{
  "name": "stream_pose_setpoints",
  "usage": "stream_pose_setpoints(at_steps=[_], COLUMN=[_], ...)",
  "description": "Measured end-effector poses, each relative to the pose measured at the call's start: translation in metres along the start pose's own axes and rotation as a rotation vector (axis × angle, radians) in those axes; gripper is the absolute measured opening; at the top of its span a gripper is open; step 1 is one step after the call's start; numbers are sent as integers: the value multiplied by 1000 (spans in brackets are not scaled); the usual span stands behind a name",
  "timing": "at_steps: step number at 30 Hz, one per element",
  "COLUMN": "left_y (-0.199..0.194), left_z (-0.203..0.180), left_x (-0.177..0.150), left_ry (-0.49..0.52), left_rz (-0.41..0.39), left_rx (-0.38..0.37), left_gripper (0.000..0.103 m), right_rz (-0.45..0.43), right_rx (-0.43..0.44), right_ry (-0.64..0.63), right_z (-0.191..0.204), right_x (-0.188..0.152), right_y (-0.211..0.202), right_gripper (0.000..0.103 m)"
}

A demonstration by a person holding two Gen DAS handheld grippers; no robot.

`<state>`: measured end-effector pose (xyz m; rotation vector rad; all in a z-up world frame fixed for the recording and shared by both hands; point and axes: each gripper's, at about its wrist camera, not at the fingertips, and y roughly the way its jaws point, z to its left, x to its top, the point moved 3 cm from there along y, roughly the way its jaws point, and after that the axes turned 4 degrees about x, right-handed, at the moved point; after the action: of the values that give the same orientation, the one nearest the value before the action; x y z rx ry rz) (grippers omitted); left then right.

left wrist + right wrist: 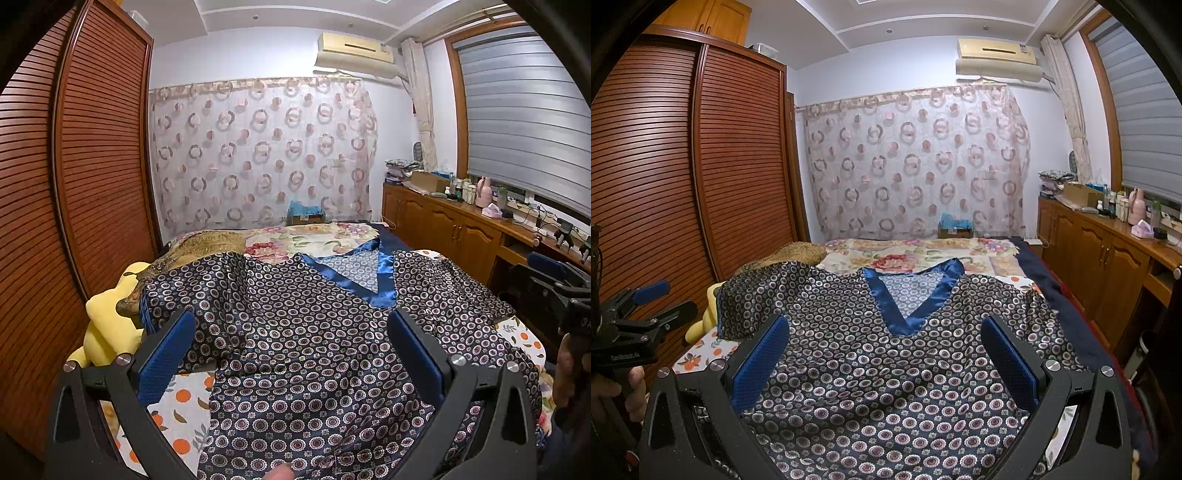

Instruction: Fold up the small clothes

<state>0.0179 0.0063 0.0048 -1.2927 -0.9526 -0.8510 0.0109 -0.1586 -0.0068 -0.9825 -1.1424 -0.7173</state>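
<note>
On the bed (982, 258), the patterned top (871, 369) lies spread, so both wide-open, empty grippers, left (291, 350) and right (886, 354), should pinch its sleeve edges cleanly before folding inward.

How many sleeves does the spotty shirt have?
2. The left sleeve lies rumpled by the yellow plush toy; the right sleeve spreads toward the wooden cabinets.

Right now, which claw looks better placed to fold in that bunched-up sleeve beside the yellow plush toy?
Probably the left claw. It hangs open over the shirt's left side, near the bunched sleeve and yellow plush toy. The right claw, also open, sits more centrally.
</note>
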Motion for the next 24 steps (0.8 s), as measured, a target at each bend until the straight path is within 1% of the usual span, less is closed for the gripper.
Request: stream_pose_setpoints(at_steps=[13,24], left_y=[1,8], left_z=[2,2], left_x=[0,-8], left_ry=[1,7], left_rz=[1,13], left_rx=[2,-4], left_gripper=[103,103], right_rz=[0,16], right_rx=[0,17], right_ry=[0,4], right_z=[0,0], right_x=[0,-3], right_y=[0,3], right_gripper=[103,103])
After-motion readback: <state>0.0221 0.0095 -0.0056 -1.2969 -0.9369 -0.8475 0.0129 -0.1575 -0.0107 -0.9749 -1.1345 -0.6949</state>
